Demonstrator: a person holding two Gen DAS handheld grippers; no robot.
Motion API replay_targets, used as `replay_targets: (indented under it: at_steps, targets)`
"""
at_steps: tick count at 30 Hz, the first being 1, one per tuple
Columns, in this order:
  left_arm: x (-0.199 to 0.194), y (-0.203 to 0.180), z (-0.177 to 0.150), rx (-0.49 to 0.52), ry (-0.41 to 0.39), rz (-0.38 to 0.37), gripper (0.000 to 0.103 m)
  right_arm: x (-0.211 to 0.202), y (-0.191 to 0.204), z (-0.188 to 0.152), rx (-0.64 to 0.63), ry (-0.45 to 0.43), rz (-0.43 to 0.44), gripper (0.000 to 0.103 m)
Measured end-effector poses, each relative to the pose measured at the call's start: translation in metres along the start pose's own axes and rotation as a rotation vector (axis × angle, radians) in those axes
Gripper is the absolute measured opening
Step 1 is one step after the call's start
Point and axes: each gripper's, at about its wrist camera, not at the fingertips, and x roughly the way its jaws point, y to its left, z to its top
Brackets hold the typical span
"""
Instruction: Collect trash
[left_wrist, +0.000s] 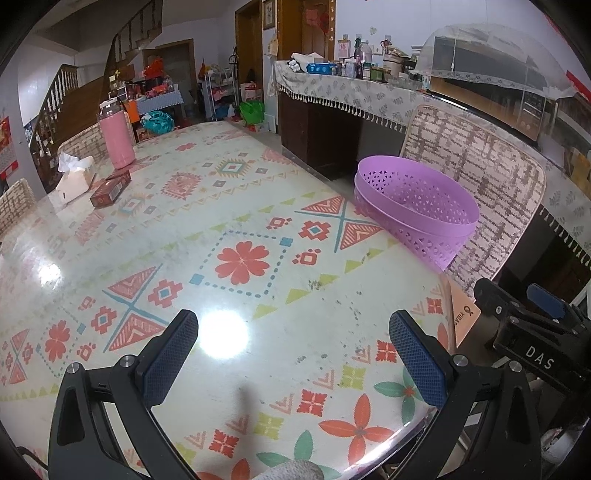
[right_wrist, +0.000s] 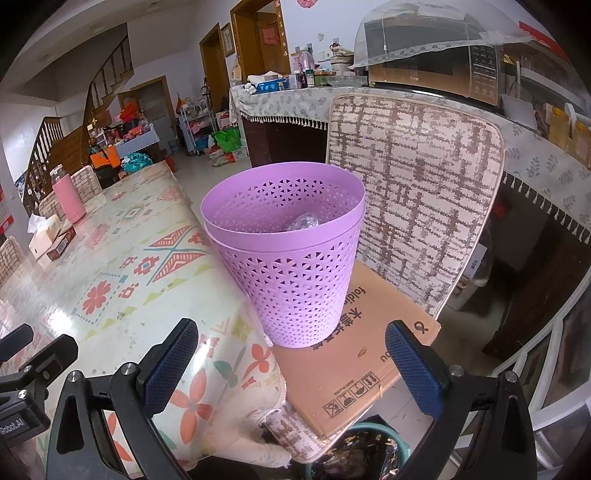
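Bin (right_wrist: 291, 254), purple and perforated, stands upright on a flat cardboard box (right_wrist: 351, 365) laid on the chair (right_wrist: 417, 206) seat, just beside the bench (right_wrist: 122, 266) edge; a crumpled clear wrapper (right_wrist: 304, 221) lies inside it. From the left wrist view the bin (left_wrist: 417, 206) shows past the bench's far right edge, in front of the chair back (left_wrist: 476, 177). The left claw (left_wrist: 293, 354) hangs over the near part of the patterned bench cloth (left_wrist: 240, 206) with its blue-padded fingers (left_wrist: 170, 362) spread wide and nothing between them. The right claw (right_wrist: 291, 365) is likewise wide open and empty, poised over the bench corner and the cardboard, short of the bin. At the bench's far end stand a pink flask (left_wrist: 116, 136), a tissue box (left_wrist: 74, 181) and a dark red carton (left_wrist: 110, 188), well apart from both claws. Below the right claw, a second bin with a teal rim (right_wrist: 369, 446) holds dark scraps on the floor.
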Motion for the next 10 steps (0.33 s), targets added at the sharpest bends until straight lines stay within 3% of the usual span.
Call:
replay_targets:
  at_steps: [10]
  targets:
    - [-0.004,0.009,-0.004,-0.010,0.030,-0.069,0.103,-0.008,0.015,0.004,-0.038,-0.005,-0.010,0.103]
